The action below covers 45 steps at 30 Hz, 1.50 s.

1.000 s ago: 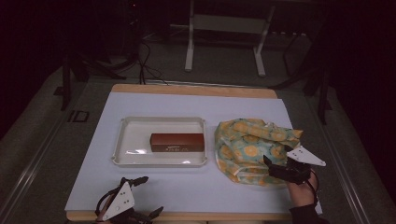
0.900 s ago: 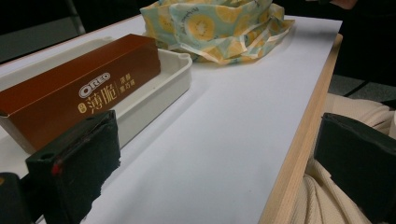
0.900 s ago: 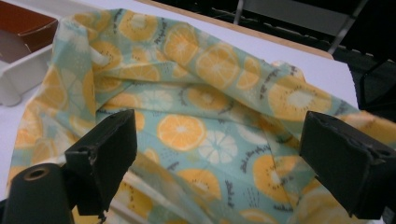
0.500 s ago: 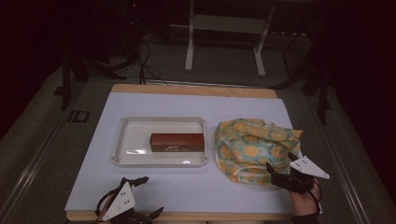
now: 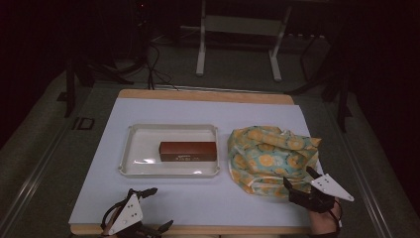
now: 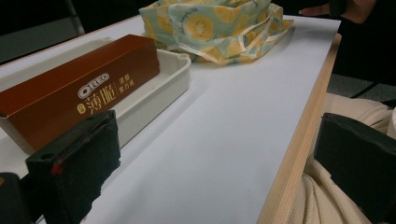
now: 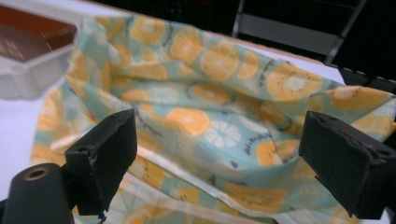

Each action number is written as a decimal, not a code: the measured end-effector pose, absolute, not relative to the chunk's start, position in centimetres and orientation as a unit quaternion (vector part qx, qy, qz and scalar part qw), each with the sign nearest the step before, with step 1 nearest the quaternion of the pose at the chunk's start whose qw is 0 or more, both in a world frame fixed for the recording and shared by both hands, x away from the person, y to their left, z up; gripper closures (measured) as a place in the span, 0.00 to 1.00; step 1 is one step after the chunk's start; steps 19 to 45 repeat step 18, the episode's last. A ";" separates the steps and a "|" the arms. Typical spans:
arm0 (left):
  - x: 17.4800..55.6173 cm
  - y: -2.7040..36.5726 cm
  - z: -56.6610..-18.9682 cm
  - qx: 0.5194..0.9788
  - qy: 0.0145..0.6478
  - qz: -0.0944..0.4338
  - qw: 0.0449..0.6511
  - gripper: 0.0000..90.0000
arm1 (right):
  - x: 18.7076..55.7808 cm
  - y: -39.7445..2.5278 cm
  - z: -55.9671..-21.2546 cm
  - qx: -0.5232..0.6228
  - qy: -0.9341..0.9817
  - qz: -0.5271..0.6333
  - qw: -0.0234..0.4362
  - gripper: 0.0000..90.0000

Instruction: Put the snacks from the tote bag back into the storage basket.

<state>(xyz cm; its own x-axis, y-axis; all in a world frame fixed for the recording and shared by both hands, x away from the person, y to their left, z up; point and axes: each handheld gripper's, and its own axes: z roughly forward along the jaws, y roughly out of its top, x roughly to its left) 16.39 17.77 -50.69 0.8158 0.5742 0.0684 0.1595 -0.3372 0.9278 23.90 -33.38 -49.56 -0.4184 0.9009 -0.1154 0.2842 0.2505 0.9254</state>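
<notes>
A brown Oreo box (image 5: 188,150) (image 6: 74,91) lies flat in a white tray (image 5: 134,148) (image 6: 161,84) at the table's middle. To its right sits a crumpled cloth bag (image 5: 270,156) (image 7: 210,107) (image 6: 215,25), teal with orange fruit slices. My right gripper (image 5: 300,179) (image 7: 219,163) stands open at the bag's near right edge, its jaws wide apart over the fabric with nothing between them. Near the front edge my left gripper (image 5: 154,208) (image 6: 215,158) is open and empty, apart from the tray.
The white tabletop (image 5: 208,111) has a wooden rim (image 6: 299,140) at the front. A cream sleeve (image 6: 327,205) shows past that rim. Metal stand legs (image 5: 200,49) and cables (image 5: 156,69) are on the dark floor behind the table.
My right gripper has drawn back toward the near edge and slightly right, away from the bag's middle. The left gripper, tray and box have not moved.
</notes>
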 end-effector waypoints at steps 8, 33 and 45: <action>16.3 17.8 -50.7 0.793 0.232 0.197 0.527 0.01 | 24.1 -33.2 -49.8 0.416 0.717 0.435 0.351 0.13; 16.4 17.8 -50.7 0.794 0.232 0.197 0.527 0.01 | 23.9 -33.3 -49.6 0.409 0.711 0.445 0.359 0.13; 16.4 17.8 -50.7 0.794 0.232 0.197 0.527 0.01 | 23.9 -33.3 -49.6 0.409 0.711 0.445 0.359 0.13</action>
